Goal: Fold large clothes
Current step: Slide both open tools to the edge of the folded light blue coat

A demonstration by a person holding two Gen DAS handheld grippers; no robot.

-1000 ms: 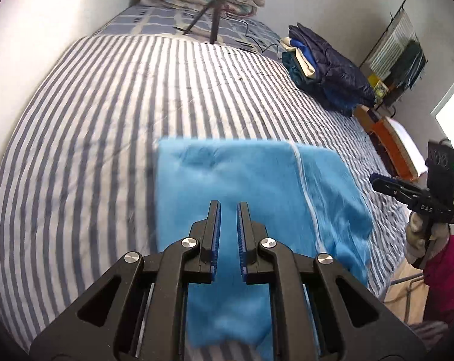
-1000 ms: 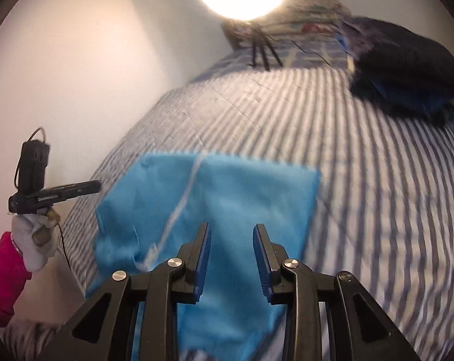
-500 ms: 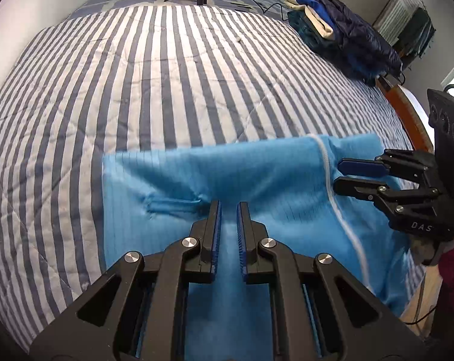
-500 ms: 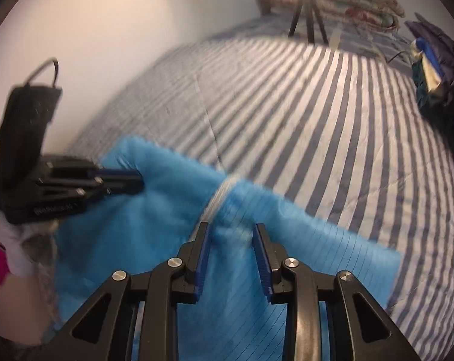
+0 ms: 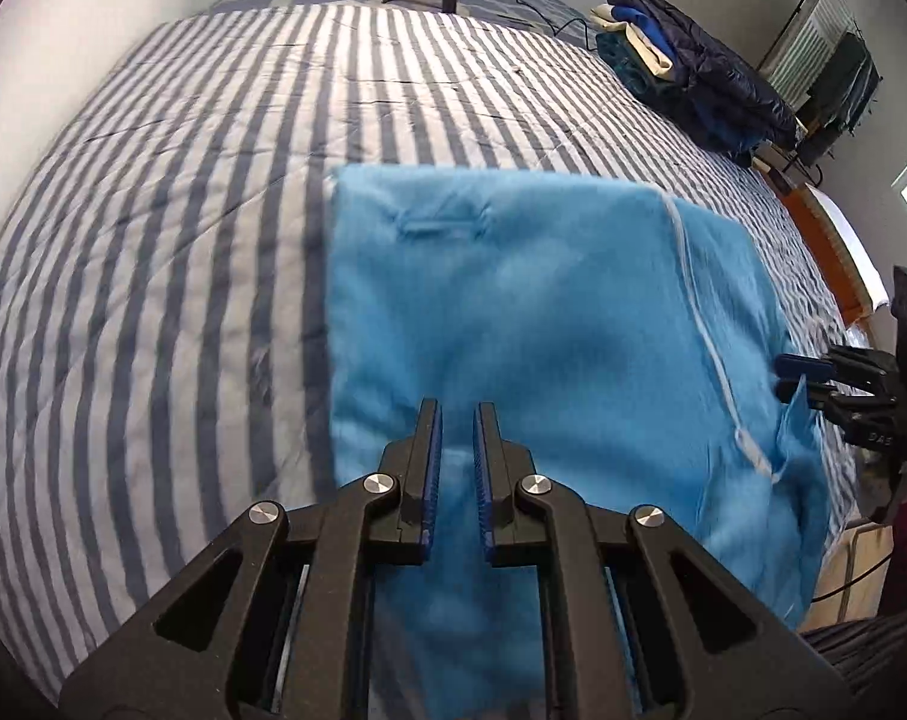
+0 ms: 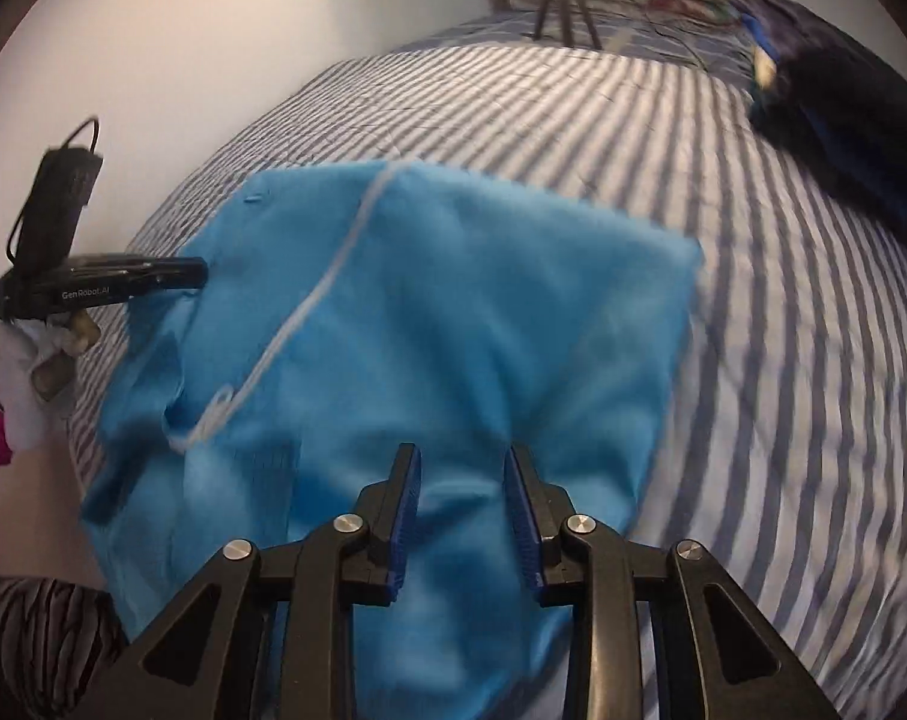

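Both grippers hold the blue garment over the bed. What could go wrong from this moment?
1. The light blue fleece garment seems to reach past the near edge of the striped bed cover; if the left gripper and right gripper let go now, it may slide off.
2. Its white trim ends in a loose loop, which a finger might snag.

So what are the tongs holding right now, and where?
The blue garment, by its near edge: left tongs at its left side, right tongs beside the white zipper.

A bright blue garment (image 5: 543, 312) with a white zipper (image 5: 702, 324) is lying folded on the striped bed (image 5: 183, 240), its near edge hanging over.
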